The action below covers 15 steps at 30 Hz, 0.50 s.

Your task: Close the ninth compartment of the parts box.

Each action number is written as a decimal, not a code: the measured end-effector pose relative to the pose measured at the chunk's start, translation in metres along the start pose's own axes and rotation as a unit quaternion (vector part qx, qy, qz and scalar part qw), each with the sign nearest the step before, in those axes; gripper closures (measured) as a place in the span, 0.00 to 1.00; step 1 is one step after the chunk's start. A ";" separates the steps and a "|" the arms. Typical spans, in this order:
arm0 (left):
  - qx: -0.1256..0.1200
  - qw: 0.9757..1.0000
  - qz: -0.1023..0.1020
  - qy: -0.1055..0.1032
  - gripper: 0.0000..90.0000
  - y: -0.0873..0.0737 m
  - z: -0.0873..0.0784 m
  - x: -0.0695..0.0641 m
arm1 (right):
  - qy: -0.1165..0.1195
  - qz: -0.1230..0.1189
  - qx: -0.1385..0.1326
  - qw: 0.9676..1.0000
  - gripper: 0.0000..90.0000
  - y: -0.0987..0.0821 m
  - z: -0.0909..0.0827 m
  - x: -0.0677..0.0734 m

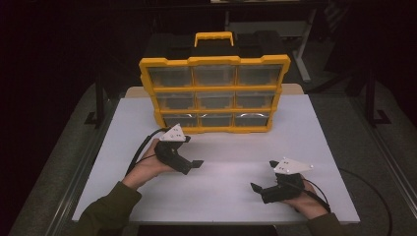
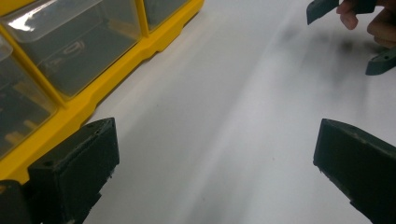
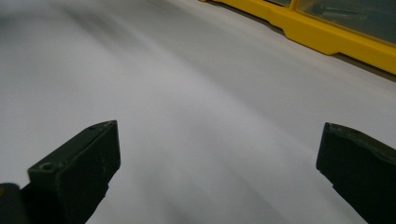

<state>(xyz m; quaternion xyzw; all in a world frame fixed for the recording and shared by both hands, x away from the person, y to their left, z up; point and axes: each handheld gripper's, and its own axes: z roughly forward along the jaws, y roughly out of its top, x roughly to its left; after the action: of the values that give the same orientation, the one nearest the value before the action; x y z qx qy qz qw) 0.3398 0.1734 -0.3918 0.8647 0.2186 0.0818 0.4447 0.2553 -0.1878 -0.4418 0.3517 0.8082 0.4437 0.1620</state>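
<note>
1. Yellow plastic frames the organiser case (image 1: 214, 93) that I see standing upright on its long edge at the far half of the white table (image 1: 147, 196), its handle on top and its clear lid facing me.
2. Through the lid I count nine clear compartments in three rows of three; what lies inside them is too dim for me to name.
3. My left gripper (image 1: 194, 164) sits just in front of the case's lower left corner, close to it but not touching, held in the left hand (image 1: 150, 167) — its jaws point toward the table's middle.
4. From the left gripper view, its two black jaws stand wide apart with bare table between them, pinching nothing; the case's yellow base runs along the left of that view, just beside the left jaw.
5. My right gripper (image 1: 260, 188) rests low over the near right part of the table, well apart from the case, with the right hand (image 1: 307, 204) wrapped behind it.
6. From the right gripper view, its jaws are likewise spread wide and empty, white table between them — the case's yellow bottom edge crosses the upper right corner.
7. Both grippers aim inward toward each other, with open table between them; a black cable (image 1: 140, 152) trails back from the left one.
8. A grey three-cornered plate sits on top of each gripper.
</note>
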 end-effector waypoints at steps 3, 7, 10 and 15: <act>-0.003 1.000 -0.004 0.001 0.00 -0.006 -0.004 -0.001 | 0.000 0.000 -0.002 1.000 0.00 0.000 0.001 0.000; -0.005 1.000 -0.007 0.004 0.00 -0.015 -0.010 -0.003 | -0.002 -0.005 0.000 1.000 0.00 -0.001 0.002 -0.001; -0.007 1.000 -0.010 0.007 0.00 -0.020 -0.014 -0.005 | -0.002 -0.005 -0.001 1.000 0.00 -0.001 0.002 -0.002; -0.013 1.000 -0.013 0.009 0.00 -0.030 -0.021 -0.006 | -0.003 -0.005 -0.001 1.000 0.00 -0.001 0.003 -0.003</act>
<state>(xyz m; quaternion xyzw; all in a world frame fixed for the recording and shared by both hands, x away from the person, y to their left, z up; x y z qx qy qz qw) 0.3181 0.2009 -0.4029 0.8555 0.2326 0.0864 0.4545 0.2585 -0.1884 -0.4447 0.3489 0.8088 0.4430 0.1672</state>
